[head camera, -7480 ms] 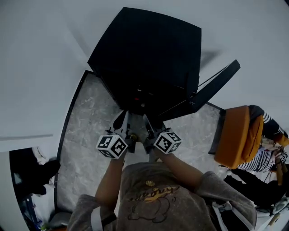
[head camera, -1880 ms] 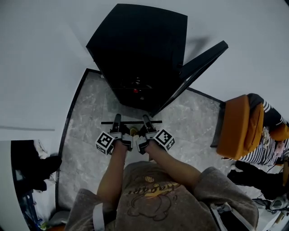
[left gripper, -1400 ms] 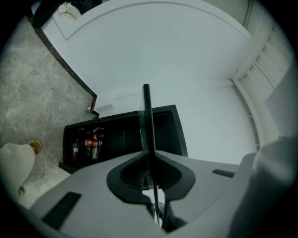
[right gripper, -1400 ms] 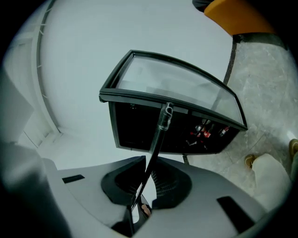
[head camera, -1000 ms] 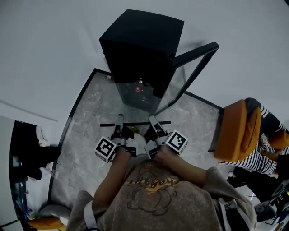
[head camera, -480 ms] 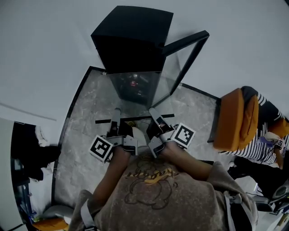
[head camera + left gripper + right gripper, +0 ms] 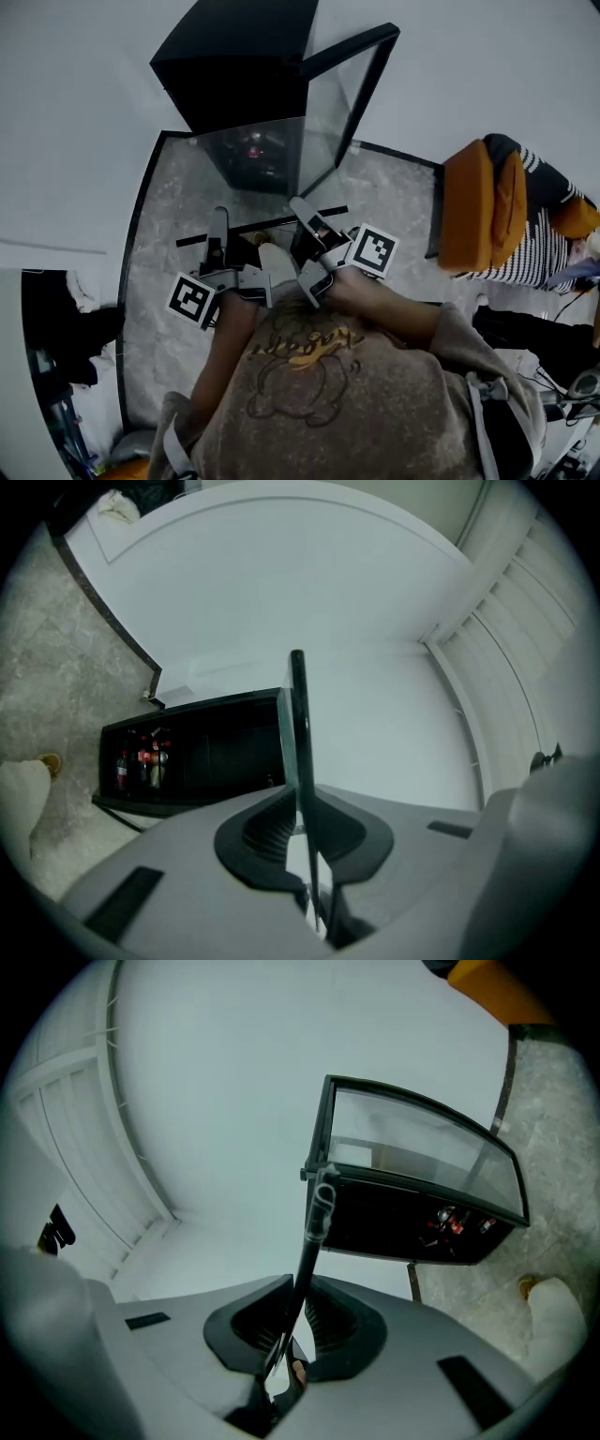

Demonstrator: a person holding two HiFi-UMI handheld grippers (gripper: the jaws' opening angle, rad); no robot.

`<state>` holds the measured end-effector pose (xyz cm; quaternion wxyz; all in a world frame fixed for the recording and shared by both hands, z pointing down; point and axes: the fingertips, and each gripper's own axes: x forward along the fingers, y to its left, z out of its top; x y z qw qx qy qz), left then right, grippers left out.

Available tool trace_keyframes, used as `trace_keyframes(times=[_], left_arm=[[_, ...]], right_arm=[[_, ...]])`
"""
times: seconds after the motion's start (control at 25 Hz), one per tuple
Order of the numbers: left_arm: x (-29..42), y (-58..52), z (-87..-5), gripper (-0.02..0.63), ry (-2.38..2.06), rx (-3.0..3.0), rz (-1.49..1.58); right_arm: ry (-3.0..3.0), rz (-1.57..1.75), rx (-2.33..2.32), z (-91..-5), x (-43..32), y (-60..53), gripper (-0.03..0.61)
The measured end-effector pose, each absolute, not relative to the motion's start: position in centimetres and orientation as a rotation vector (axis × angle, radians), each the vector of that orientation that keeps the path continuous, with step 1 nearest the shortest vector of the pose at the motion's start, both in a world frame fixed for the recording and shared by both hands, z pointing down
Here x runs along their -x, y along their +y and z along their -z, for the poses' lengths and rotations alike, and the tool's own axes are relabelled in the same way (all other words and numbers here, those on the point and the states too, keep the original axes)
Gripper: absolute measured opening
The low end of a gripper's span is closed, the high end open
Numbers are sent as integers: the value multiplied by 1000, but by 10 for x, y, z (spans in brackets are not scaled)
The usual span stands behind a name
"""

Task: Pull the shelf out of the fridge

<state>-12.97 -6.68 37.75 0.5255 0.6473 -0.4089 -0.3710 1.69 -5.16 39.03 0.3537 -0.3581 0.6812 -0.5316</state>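
The left tool (image 7: 217,225) (image 7: 300,829) is clamped shut on the shelf (image 7: 267,223), whose thin edge runs straight up between the dark pads in the left gripper view. The right tool (image 7: 305,211) (image 7: 294,1321) grips the same shelf (image 7: 307,1241) in the same way, its pads pressed on the dark rim.

In the head view the shelf shows as a dark bar across the middle of the frame. It spans from one tool to the other and stands apart from the fridge front, above the marble floor (image 7: 173,197); its glass is hard to make out there.

Beyond it, in the upper left of the frame, stands the black fridge (image 7: 239,66). Its glass door (image 7: 333,108) is swung open to the right. Red-labelled bottles (image 7: 141,757) stand inside.

At the right edge an orange chair (image 7: 473,206) sits beside a person in a striped sleeve (image 7: 539,225).
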Motion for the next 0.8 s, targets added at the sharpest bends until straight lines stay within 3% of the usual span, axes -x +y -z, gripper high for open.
trace_keyframes(times=[0.8], left_arm=[[129,-63,-398,28,-924,-1459,901]], right_arm=[[1909,1487,894,-398,-12,-51,51]])
